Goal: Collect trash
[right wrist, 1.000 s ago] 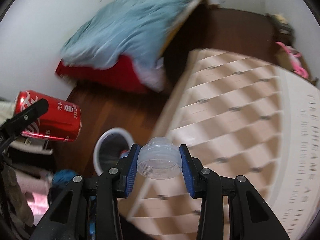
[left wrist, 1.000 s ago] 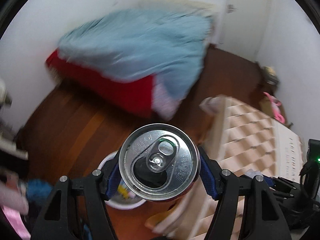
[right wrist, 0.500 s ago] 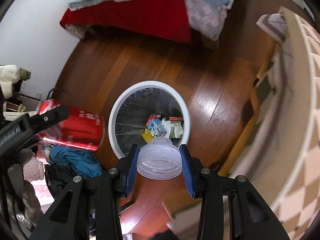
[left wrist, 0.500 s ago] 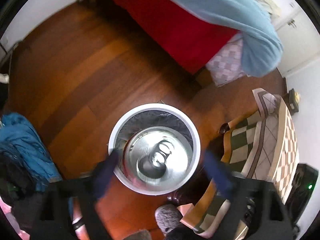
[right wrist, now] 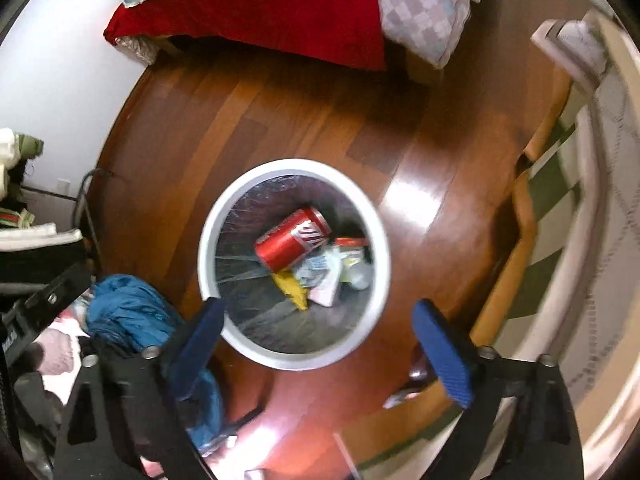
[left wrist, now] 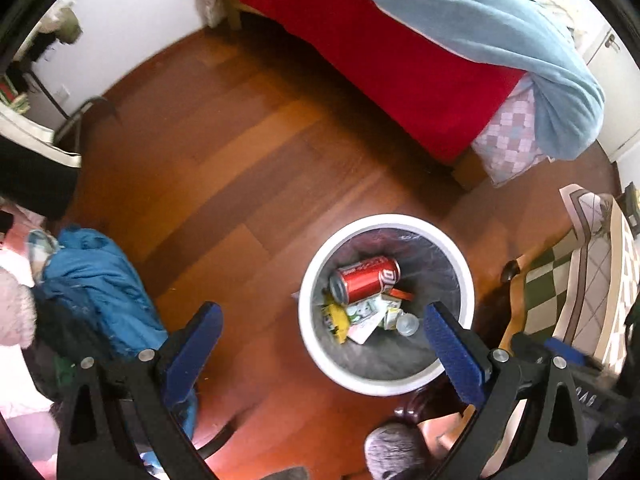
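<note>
Red soda can [left wrist: 366, 280] now lies in white round bin [left wrist: 320, 276]; we hold left gripper [left wrist: 324, 344], right gripper [right wrist: 320, 344] wide, empty, right jaws just opened. Both drops done.

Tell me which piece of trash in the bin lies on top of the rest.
The red can, lying on its side across the cartons and wrappers in the white bin; the clear cup sits lower.

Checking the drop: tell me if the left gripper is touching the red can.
Apart. The left wrist view shows the left gripper open and empty, while the red can lies inside the white bin.
</note>
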`<action>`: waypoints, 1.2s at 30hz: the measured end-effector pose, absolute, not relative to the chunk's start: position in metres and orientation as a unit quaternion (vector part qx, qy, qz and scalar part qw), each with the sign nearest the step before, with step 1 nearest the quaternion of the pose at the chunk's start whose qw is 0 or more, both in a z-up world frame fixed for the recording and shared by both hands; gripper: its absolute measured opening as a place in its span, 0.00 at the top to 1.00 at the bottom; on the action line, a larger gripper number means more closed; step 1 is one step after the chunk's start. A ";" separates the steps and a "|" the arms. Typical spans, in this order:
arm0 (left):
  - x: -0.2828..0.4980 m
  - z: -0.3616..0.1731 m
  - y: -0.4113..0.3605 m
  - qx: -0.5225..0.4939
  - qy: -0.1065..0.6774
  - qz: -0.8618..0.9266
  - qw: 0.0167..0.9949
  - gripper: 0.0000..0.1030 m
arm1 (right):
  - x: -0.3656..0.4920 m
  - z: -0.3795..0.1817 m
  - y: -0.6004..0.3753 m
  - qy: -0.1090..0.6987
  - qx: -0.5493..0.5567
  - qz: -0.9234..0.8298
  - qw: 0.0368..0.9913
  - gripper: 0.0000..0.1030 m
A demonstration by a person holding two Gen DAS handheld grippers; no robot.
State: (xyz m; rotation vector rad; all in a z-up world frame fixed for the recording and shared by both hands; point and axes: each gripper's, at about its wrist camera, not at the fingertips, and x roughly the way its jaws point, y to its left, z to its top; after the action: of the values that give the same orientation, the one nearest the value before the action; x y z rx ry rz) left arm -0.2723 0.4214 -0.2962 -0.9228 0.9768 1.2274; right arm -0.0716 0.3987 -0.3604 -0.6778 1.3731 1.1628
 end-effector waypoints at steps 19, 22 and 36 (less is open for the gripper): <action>-0.276 -0.176 0.279 -0.333 0.409 0.521 0.671 0.01 | -0.092 -0.196 0.254 0.480 -0.293 0.554 0.613 0.01; -0.281 -0.151 0.259 -0.334 0.393 0.515 0.685 0.01 | -0.092 -0.165 0.227 0.472 -0.277 0.570 0.613 0.01; -0.296 -0.053 0.186 -0.333 0.330 0.470 0.748 0.01 | -0.099 -0.045 0.136 0.446 -0.219 0.645 0.581 0.01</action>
State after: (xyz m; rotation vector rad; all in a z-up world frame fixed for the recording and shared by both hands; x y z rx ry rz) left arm -0.2956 0.1863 -0.0533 -0.7290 0.7227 1.0273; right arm -0.0990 0.1358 -0.0447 -0.5110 1.0425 1.5075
